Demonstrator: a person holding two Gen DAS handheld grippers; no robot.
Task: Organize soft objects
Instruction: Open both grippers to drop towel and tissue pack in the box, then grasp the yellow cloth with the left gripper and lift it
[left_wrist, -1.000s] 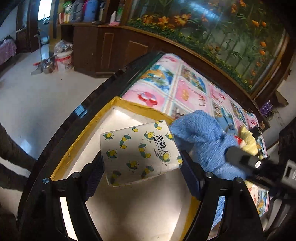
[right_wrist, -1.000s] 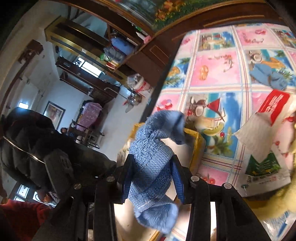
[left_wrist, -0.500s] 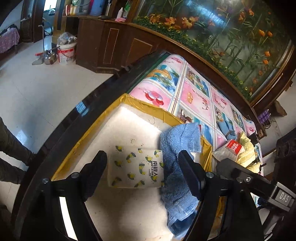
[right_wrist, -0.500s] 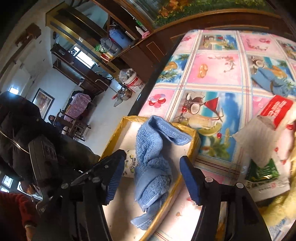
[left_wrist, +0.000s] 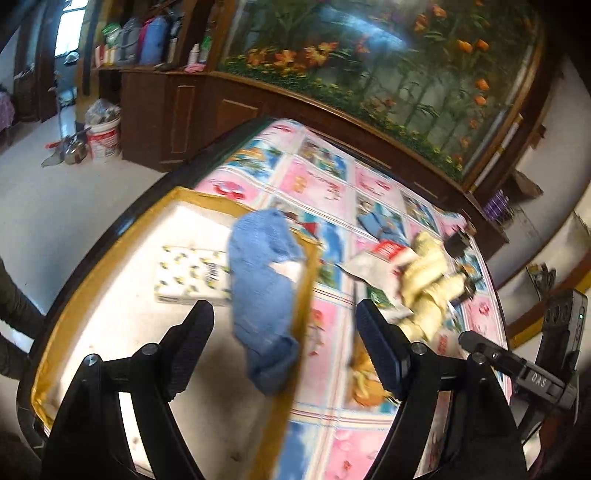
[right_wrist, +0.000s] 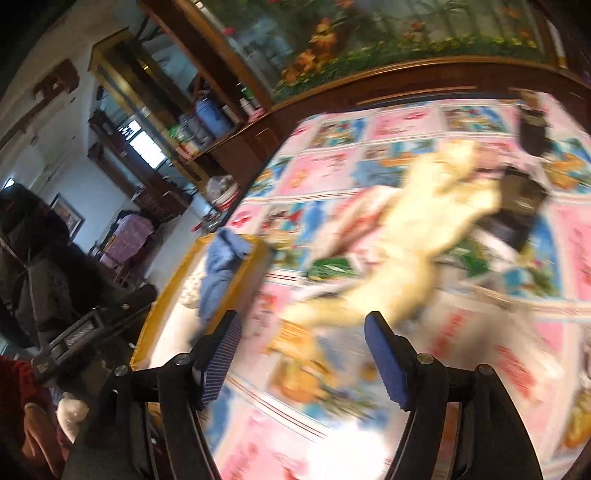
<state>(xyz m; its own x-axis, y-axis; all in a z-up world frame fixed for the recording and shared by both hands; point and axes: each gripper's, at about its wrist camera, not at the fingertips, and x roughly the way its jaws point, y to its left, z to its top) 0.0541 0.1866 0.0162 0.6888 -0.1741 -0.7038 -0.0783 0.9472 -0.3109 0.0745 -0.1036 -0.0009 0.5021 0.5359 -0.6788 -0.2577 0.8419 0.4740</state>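
Both the left gripper (left_wrist: 284, 317) and right gripper (right_wrist: 303, 332) hover with jaws apart and empty, while the blue towel (left_wrist: 264, 280) lies in the yellow-rimmed box (left_wrist: 303, 295) beside the tissue pack (left_wrist: 192, 275).

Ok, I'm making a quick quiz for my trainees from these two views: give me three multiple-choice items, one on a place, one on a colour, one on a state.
1. Where does the blue towel lie?
A. in the yellow-rimmed box, one end draped over its rim
B. on the floor
C. in the right gripper

2. What colour is the fluffy cloth left on the table?
A. red
B. pale yellow
C. black

3. How are the left gripper and right gripper?
A. both shut on cloth
B. one open, one shut
C. both open, holding nothing

Answers: A, the towel hangs over the box's edge; B, it looks cream-yellow in both views; C, both pairs of fingers stand apart with nothing between.
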